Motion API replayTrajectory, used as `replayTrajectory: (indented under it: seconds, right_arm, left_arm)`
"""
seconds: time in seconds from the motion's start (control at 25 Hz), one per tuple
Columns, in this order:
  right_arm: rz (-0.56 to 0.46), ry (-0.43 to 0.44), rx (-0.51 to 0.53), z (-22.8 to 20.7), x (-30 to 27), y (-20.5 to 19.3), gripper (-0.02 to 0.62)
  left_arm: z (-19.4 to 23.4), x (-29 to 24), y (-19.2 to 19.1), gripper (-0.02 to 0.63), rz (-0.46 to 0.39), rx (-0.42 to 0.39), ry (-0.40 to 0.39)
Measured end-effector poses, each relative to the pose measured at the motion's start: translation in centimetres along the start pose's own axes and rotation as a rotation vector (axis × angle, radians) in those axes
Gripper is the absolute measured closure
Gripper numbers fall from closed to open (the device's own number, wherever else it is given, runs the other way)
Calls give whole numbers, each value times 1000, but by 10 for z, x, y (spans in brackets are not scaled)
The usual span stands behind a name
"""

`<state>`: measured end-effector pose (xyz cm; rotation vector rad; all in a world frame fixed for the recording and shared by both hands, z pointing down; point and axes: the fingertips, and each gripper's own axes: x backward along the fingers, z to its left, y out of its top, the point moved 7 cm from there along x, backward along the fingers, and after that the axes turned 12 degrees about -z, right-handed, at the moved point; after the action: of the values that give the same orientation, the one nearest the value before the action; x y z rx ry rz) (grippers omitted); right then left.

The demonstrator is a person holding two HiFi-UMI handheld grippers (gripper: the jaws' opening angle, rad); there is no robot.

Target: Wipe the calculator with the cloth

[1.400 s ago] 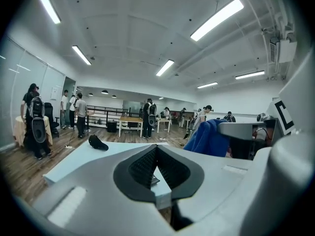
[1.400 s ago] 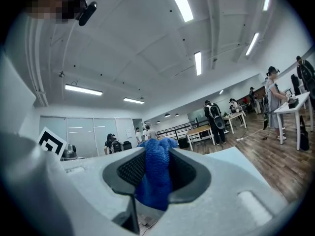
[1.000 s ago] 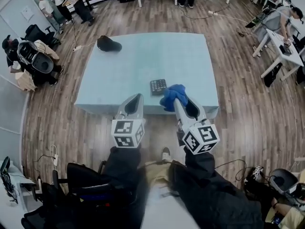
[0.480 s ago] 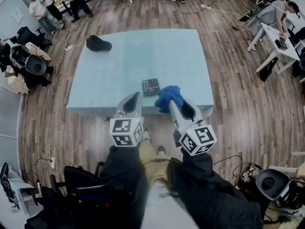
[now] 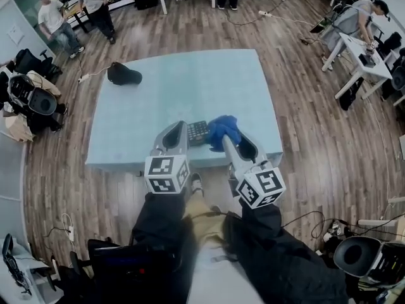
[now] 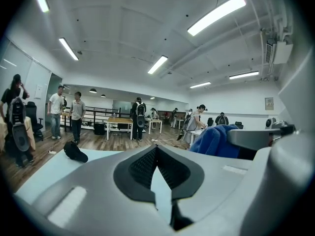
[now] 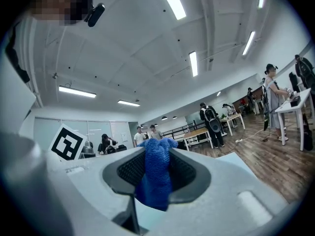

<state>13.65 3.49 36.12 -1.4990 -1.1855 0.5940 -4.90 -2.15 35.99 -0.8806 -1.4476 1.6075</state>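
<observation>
We locate the calculator (image 5: 198, 132) on the pale blue tabletop (image 5: 190, 81). It lies flat, close to the near edge and slightly right of that edge's midpoint.

We read the left gripper (image 5: 178, 130) from its own view. There the left gripper (image 6: 156, 154) has its jaws drawn together at the tips, and only a thin sliver of tabletop shows lower down between the pads. Nothing is held between them. In the head view its tips sit just beside the calculator's left side, over the near edge of the tabletop. We cannot tell whether they touch it.

We read the right gripper (image 5: 226, 139) the same way. The right gripper (image 7: 156, 159) has its jaws closed on the blue cloth (image 7: 156, 176), which bunches up above the pads and hangs below them. In the head view the cloth (image 5: 223, 129) sits at the calculator's right edge, and it appears to touch that edge. From the left gripper view the cloth (image 6: 214, 141) shows as a blue mound at the right.

We also note a black cap (image 5: 123, 75) near the far left corner of the tabletop, well apart from the calculator. The cap (image 6: 75, 151) is also visible in the left gripper view.
</observation>
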Motion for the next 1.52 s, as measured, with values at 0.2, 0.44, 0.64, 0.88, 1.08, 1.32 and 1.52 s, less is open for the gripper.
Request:
replayTrajectory:
  seconds: [0.2, 0.44, 0.64, 0.88, 1.08, 1.32, 1.52]
  right_arm:
    - [29, -24, 10, -9, -22, -10, 472]
    - [85, -8, 26, -11, -68, -32, 472]
    - [112, 10, 33, -11, -126, -49, 472]
    - [143, 29, 46, -5, -186, -64, 472]
    - [179, 11, 42, -18, -211, -76, 472]
    - [238, -32, 12, -43, -209, -94, 472]
    - [323, -58, -20, -84, -201, -122, 471]
  left_arm:
    - [13, -22, -8, 609, 25, 17, -23]
    - [54, -45, -23, 609, 57, 49, 11]
    - [98, -75, -29, 609, 74, 61, 23]
    - [147, -107, -31, 609, 98, 95, 39]
    - [162, -133, -47, 609, 138, 128, 25]
    - [161, -148, -75, 609, 214, 152, 20]
    - [155, -161, -112, 609, 319, 154, 50]
